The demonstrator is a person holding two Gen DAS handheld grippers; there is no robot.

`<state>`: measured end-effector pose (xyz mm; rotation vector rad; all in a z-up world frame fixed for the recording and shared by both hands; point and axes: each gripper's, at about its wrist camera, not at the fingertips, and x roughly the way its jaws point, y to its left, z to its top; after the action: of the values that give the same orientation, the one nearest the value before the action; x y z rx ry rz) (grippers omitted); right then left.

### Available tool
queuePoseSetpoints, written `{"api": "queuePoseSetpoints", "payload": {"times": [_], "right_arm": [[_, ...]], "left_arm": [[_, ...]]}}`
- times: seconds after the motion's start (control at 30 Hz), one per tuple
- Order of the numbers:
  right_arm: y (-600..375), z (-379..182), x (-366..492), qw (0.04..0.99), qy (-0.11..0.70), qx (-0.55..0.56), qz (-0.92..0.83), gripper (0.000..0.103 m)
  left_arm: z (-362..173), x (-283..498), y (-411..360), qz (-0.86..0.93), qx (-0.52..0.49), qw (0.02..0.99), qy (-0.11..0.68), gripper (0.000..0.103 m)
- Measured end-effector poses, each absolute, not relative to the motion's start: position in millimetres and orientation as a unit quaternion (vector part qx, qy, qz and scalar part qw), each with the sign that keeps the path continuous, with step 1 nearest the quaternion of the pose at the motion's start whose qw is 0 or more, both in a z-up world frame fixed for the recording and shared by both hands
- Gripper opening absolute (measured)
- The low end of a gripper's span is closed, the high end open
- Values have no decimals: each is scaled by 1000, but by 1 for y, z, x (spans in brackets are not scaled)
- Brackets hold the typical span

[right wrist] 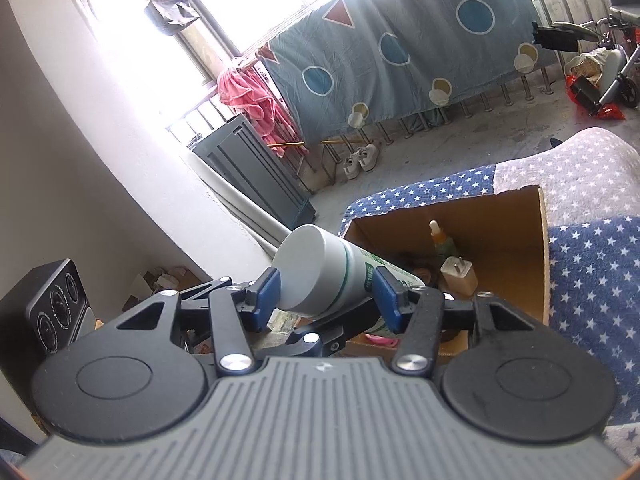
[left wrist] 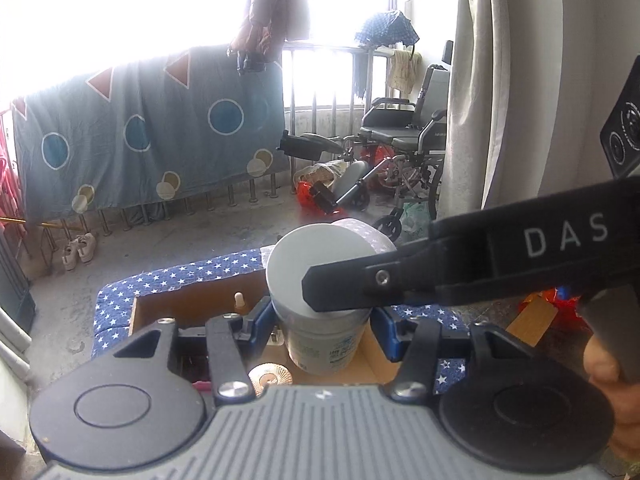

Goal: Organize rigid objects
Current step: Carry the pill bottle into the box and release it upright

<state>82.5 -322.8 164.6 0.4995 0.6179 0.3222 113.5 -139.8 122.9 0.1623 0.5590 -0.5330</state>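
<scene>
A white jar with a wide white lid [left wrist: 320, 320] [right wrist: 320, 276] hangs over an open cardboard box [left wrist: 192, 304] [right wrist: 512, 240]. My left gripper [left wrist: 324, 328] has its blue pads at the jar's sides and looks shut on the jar's body. My right gripper [right wrist: 326, 296] comes in from the right, crosses the left wrist view as a black arm [left wrist: 460, 276], and is shut on the jar just below the lid. The box holds a dropper bottle [right wrist: 440, 240], a white charger plug [right wrist: 460, 276] and a round gold lid [left wrist: 270, 378].
The box rests on a blue star-print cushion [right wrist: 592, 272] [left wrist: 116, 300]. Beyond lie a concrete balcony floor, a railing draped with a blue sheet [left wrist: 140, 132], white shoes [left wrist: 80, 248], a wheelchair [left wrist: 404, 136] and a curtain [left wrist: 520, 80].
</scene>
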Motion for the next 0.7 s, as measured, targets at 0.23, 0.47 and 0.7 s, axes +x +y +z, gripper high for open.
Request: {"api": "queuePoseSetpoints", "payload": {"times": [0.23, 0.47, 0.7], "right_arm": [[-365, 135, 119, 902, 329, 252, 123, 54], [-390, 61, 163, 868, 385, 293, 113, 54], [-391, 32, 183, 860, 411, 279, 114, 54]], "left_arm": [[87, 167, -172, -277, 78, 901, 325, 54], [33, 205, -187, -266, 82, 881, 383, 54], [10, 212, -191, -251, 96, 880, 392, 54]]}}
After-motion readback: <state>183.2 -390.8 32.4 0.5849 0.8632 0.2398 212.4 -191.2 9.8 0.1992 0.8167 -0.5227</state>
